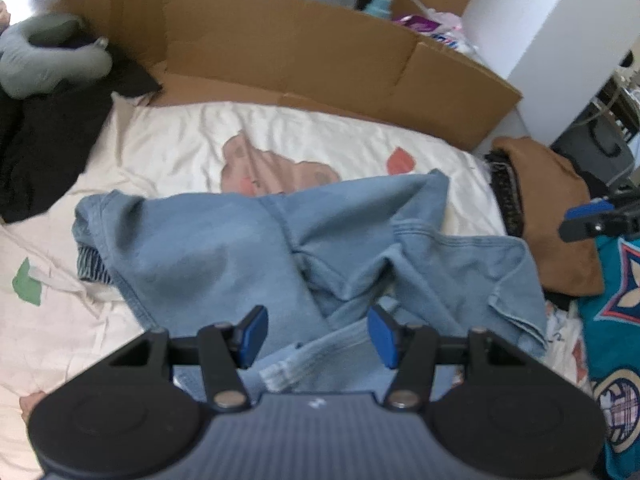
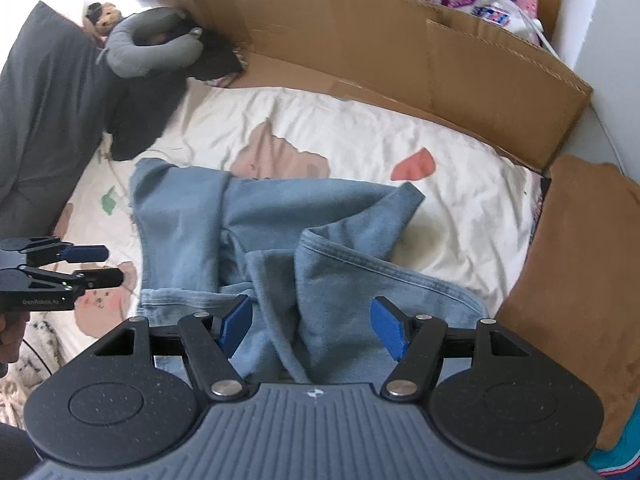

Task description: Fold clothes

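Note:
A light blue denim garment (image 1: 280, 240) lies crumpled on a cream printed bedsheet (image 1: 168, 148); it also fills the middle of the right wrist view (image 2: 248, 232). My left gripper (image 1: 318, 334) is open, its blue pads (image 1: 256, 332) hovering over the garment's near hem with cloth below but not pinched. My right gripper (image 2: 312, 326) is open too, over a raised fold of the denim. The right gripper shows at the right edge of the left wrist view (image 1: 588, 220), and the left gripper (image 2: 94, 264) at the left of the right wrist view, open.
A flattened cardboard wall (image 1: 320, 52) runs along the far side of the bed. A brown folded garment (image 2: 576, 272) lies on the right, a teal printed cloth (image 1: 620, 320) near it. Dark clothes (image 1: 44, 152) and a grey neck pillow (image 2: 152, 44) sit at the far left.

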{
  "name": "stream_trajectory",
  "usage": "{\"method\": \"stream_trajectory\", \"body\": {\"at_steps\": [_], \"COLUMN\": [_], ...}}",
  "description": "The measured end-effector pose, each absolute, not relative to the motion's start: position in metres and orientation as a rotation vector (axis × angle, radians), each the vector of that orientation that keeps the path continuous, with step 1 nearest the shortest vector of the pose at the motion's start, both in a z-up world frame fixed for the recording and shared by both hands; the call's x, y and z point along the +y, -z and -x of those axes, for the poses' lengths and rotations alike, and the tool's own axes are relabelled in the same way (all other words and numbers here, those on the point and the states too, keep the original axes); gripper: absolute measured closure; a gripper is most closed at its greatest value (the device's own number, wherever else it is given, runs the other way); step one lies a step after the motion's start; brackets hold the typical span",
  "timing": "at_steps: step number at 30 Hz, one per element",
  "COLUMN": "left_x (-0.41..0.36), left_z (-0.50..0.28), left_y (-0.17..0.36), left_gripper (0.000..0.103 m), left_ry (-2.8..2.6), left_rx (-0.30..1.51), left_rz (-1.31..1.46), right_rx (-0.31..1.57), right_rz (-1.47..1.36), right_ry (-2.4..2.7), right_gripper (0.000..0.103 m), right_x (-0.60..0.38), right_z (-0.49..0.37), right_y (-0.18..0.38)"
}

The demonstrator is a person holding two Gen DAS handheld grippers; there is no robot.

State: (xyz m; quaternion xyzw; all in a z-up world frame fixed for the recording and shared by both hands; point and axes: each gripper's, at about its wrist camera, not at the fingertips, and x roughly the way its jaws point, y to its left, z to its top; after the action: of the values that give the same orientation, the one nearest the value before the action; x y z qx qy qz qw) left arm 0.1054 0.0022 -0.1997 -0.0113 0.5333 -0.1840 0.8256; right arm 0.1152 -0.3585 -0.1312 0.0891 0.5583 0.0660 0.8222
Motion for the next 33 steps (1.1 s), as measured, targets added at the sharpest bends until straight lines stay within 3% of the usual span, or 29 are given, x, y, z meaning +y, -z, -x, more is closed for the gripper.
{"method": "stream_trajectory", "body": {"at_steps": [10, 20, 27, 30, 33], "left_x": [0.053, 0.128, 0.139, 0.143, 0.147], "left_z": [-0.147, -0.201, -0.230, -0.243, -0.251], "left_y": [0.252, 0.280, 0.300, 0.308, 0.313], "left_gripper": [0.043, 0.028, 0.028, 0.039, 0.068], "left_ry": [0.255, 0.059, 0.055, 0.056, 0.060], "left_rx": [1.188, 1.167, 1.177, 1.182, 1.183], "left_rz": [0.039, 0.175, 0.246, 0.275, 0.300], "right_rx": [1.206, 1.241, 1.259, 1.263, 1.249], "right_rz": [-0.192, -0.311, -0.398, -0.470, -0.543], "right_ry": [-0.026, 0.080, 0.162, 0.210, 0.245], "right_gripper": [0.029, 0.024, 0.021, 0.021, 0.021], "right_x": [-0.377, -0.403, -0.421, -0.430, -0.436], "right_z": [-0.162, -0.220, -0.246, -0.248, -0.250], "right_y": [0.173, 0.240, 0.292, 0.309, 0.321]}}
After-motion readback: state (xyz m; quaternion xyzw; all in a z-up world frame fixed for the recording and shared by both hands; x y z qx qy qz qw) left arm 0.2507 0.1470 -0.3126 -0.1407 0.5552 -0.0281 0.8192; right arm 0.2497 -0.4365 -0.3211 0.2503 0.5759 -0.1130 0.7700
